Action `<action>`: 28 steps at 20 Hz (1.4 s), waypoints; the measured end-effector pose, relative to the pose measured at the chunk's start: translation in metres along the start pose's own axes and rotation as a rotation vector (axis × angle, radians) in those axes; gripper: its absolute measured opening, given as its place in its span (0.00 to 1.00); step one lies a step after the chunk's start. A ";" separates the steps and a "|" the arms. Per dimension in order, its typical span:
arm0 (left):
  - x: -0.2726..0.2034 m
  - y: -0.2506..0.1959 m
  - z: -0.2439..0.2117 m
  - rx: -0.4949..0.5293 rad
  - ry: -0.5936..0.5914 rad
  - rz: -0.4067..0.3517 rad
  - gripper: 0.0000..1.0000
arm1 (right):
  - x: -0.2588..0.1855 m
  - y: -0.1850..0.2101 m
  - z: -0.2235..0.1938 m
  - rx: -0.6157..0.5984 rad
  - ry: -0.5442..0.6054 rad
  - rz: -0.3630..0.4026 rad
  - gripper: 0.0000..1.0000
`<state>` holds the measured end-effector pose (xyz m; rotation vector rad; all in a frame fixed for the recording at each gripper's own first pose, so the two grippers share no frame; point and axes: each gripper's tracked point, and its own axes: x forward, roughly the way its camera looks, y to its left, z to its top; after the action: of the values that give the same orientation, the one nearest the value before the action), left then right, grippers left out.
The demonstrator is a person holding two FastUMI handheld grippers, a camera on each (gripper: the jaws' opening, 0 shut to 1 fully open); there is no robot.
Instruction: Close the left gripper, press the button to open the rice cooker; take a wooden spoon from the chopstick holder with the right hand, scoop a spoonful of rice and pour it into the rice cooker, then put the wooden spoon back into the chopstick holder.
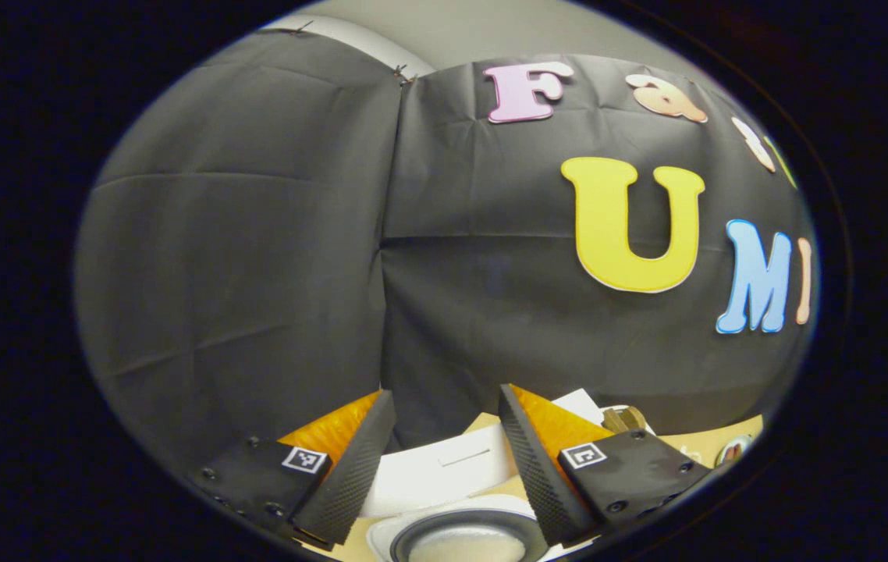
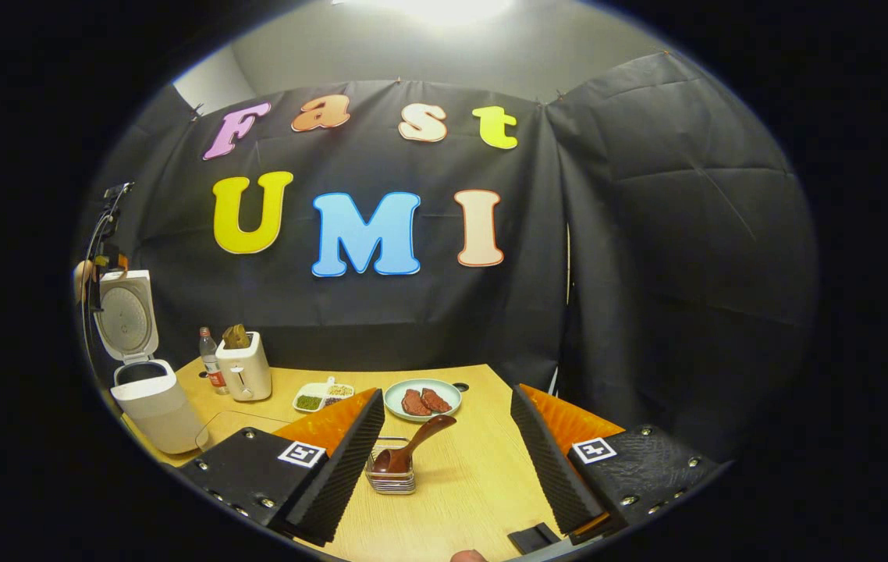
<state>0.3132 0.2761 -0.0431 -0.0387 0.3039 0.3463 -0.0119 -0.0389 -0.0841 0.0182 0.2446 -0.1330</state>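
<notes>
The white rice cooker (image 2: pixel 155 402) stands at the table's left edge with its lid (image 2: pixel 126 316) swung up. A wire chopstick holder (image 2: pixel 391 474) sits mid-table with the wooden spoon (image 2: pixel 414 442) leaning in it, bowl down. My right gripper (image 2: pixel 445 390) is open and empty, a little short of the holder. My left gripper (image 1: pixel 445 392) is open above the cooker, its fingers either side of the raised lid (image 1: pixel 444 472). The dark-rimmed inner pot (image 1: pixel 459 538) below looks pale inside.
A white toaster (image 2: pixel 243 367) and a bottle (image 2: pixel 212 363) stand behind the cooker. A divided dish of grains (image 2: pixel 325 396) and a plate with two reddish pieces (image 2: pixel 422 400) lie beyond the holder. A small black block (image 2: pixel 534 537) rests near the wooden table's (image 2: pixel 475 484) front edge.
</notes>
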 end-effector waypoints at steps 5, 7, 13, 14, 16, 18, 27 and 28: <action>-0.028 -0.014 -0.015 -0.010 0.026 -0.003 0.94 | 0.008 -0.016 0.006 0.040 -0.005 0.027 0.99; -0.037 -0.022 -0.022 0.000 0.028 -0.003 0.94 | 0.011 -0.027 0.009 0.023 -0.014 0.026 0.99; -0.069 -0.037 -0.051 -0.011 0.071 -0.005 0.94 | 0.019 -0.054 0.026 0.027 -0.056 0.020 0.98; -0.074 -0.041 -0.063 -0.009 0.092 -0.004 0.94 | 0.020 -0.056 0.025 0.022 -0.059 0.022 0.99; -0.082 -0.047 -0.086 -0.008 0.124 -0.006 0.94 | 0.020 -0.061 0.024 0.008 -0.057 0.031 0.99; -0.093 -0.055 -0.101 0.008 0.135 -0.013 0.94 | 0.022 -0.066 0.025 -0.001 -0.056 0.038 0.99; -0.116 -0.078 -0.153 0.024 0.192 -0.037 0.94 | 0.028 -0.063 0.015 -0.003 -0.033 0.076 0.99; -0.118 -0.081 -0.163 0.024 0.200 -0.041 0.94 | 0.028 -0.062 0.014 0.002 -0.028 0.081 0.99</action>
<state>0.1881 0.1467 -0.1639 -0.0559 0.5043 0.2988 0.0098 -0.1046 -0.0775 0.0286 0.2150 -0.0531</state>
